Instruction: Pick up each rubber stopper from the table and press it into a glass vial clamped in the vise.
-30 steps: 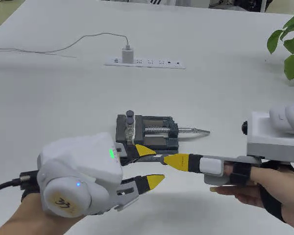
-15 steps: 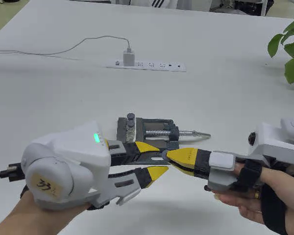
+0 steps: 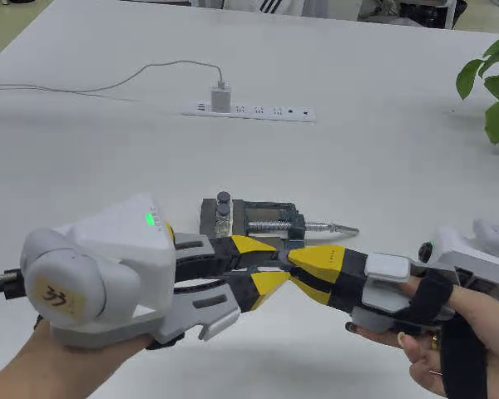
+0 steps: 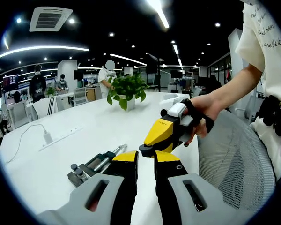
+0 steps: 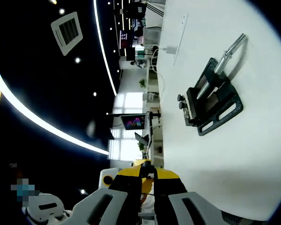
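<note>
Across the white surface [image 3: 382,166], both tools meet tip to tip just in front of the vise [image 3: 262,226]. The left tool [image 4: 146,161] is narrowly parted and empty; the right tool [image 5: 148,174] looks closed. Both vials [image 3: 223,220] clamped in the vise carry stoppers [image 3: 224,198], so the task seems done.

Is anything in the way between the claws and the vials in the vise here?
Nothing visible blocks them. The left claw and right claw meet tip to tip above the table, short of the vise, with bare table between. Both vials at the vise's left end in the head view already look capped with dark stoppers.
</note>
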Tool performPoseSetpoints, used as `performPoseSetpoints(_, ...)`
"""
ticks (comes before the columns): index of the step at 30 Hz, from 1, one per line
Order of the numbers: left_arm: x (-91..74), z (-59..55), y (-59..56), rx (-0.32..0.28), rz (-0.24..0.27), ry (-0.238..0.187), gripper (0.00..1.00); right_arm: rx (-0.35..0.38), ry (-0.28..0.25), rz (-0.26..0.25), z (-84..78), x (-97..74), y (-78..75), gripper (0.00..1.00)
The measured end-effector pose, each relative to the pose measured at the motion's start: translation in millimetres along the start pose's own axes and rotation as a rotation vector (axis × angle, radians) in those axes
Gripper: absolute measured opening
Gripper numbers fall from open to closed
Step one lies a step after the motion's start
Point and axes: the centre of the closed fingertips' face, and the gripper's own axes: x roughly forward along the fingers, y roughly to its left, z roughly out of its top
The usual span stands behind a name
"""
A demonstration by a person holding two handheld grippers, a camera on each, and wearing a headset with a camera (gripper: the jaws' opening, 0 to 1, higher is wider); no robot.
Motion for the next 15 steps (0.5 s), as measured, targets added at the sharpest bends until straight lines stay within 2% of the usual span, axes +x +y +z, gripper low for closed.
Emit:
performPoseSetpoints(4,0.7,-0.3,-1.3,-0.038,-0.012,-0.013,0.08,0.046,0.0,0.023,3.3,-2.0,-2.2,0.04)
performPoseSetpoints(10,0.0,-1.0,-2.1,-0.052,-0.022,-0.02,0.05,0.069,0.003,0.042,2.0,-3.7,-2.1,0.04)
performPoseSetpoints(15,-1.0,2.5,-4.0,-0.084,-0.039,-0.043,0.05,0.109,0.01,0.075,0.3,-5.2,0.2,0.04)
